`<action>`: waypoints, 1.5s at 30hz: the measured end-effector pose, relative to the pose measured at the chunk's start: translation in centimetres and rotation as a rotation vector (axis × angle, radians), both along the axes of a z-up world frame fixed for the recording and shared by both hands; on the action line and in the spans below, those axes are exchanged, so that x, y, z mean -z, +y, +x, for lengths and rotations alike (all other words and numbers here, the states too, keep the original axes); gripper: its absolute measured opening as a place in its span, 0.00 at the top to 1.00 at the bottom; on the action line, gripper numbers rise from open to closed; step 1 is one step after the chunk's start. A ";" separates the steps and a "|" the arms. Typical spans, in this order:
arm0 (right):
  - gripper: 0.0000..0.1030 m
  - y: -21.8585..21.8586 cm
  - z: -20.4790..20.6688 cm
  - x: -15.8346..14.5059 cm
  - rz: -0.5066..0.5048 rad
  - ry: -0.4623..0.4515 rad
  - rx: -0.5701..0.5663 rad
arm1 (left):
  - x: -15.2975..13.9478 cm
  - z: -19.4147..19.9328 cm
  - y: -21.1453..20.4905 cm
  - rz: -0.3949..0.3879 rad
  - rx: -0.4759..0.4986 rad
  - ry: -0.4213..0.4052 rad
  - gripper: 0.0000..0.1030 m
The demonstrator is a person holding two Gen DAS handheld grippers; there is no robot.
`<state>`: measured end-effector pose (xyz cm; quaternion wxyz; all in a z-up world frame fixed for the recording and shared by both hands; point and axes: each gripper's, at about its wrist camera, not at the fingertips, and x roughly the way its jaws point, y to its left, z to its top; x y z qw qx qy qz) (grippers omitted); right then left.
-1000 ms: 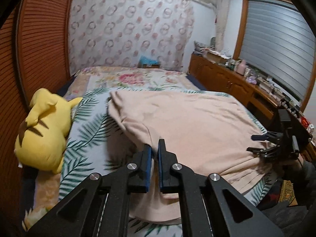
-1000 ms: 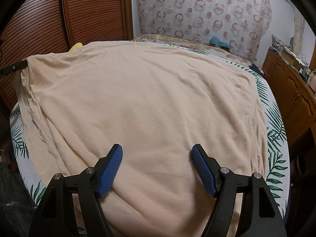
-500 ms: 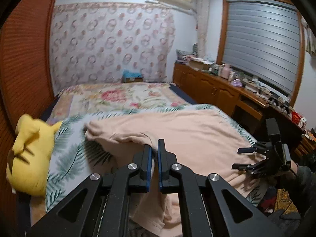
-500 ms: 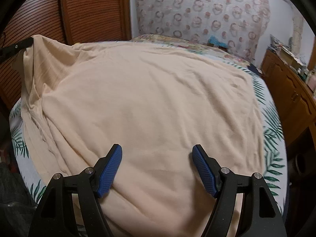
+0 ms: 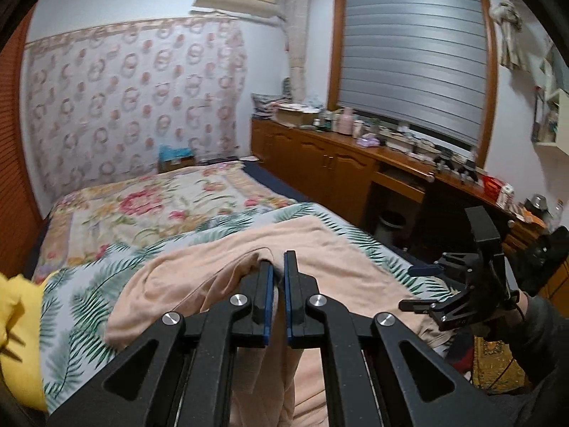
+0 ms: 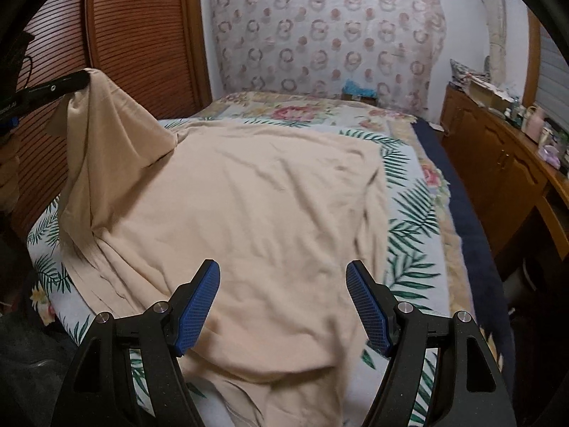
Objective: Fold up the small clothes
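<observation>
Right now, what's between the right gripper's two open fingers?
In the right wrist view, only the peach garment, spread on the bed, shows between the right gripper fingers; nothing is gripped.

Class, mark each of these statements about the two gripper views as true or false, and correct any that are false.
1. The left gripper is shut on an edge of the peach garment. True.
2. The right gripper is clamped on the garment. False: its jaws stand wide apart above the cloth, holding nothing.
3. The whole garment lies flat on the bed. False: one corner is lifted off the bed into a peak by the left gripper.
4. A yellow plush toy lies at the left side of the bed in the left wrist view. True.
5. The window blind is rolled fully up. False: it covers the window.
</observation>
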<state>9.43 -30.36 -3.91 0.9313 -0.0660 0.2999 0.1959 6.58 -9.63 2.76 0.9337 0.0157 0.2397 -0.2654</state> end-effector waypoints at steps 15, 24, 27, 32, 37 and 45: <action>0.27 -1.4 -2.9 0.2 0.026 -0.026 0.032 | -0.6 1.3 -5.9 0.034 0.134 0.036 0.64; 0.27 -1.0 -0.6 0.0 0.034 -0.004 -0.004 | 2.6 1.9 -2.8 0.034 0.036 0.092 0.26; 0.27 0.1 0.2 0.0 0.029 -0.002 -0.031 | 3.9 1.8 -1.1 0.026 -0.012 0.112 0.25; 0.27 1.6 1.9 0.1 0.030 0.006 -0.084 | 5.9 1.8 1.6 0.027 -0.092 0.144 0.25; 0.29 2.7 4.4 1.1 0.044 0.062 -0.113 | 7.4 1.4 3.7 0.035 -0.161 0.162 0.25; 0.75 3.4 6.6 2.5 0.033 0.146 -0.158 | 9.1 1.0 5.6 0.012 -0.199 0.191 0.25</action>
